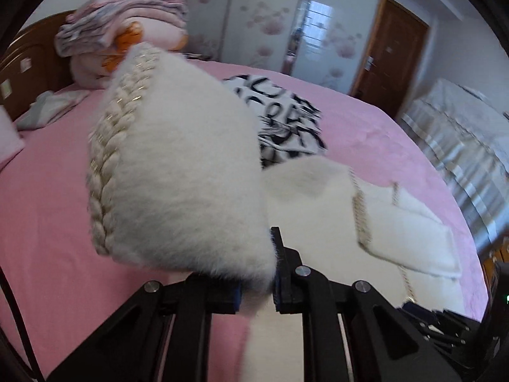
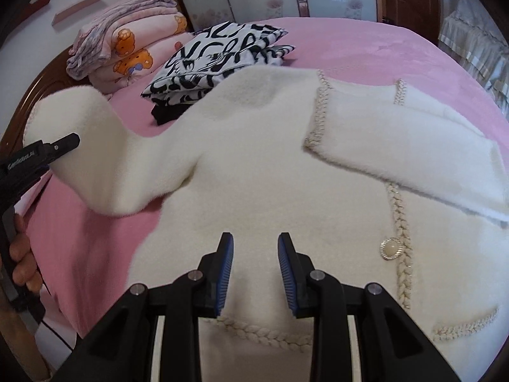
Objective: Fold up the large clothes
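A fluffy white cardigan with braided cream trim and a pearl button lies spread on the pink bed. Its right sleeve is folded across the chest. My left gripper is shut on the cuff of the left sleeve and holds it lifted above the bed; it also shows in the right wrist view at the left. My right gripper is open and empty, hovering just over the cardigan's lower front near the hem braid.
A folded black-and-white patterned garment lies on the bed behind the cardigan. Stacked pink quilts sit by the wooden headboard. A wardrobe and a wooden door stand beyond the bed.
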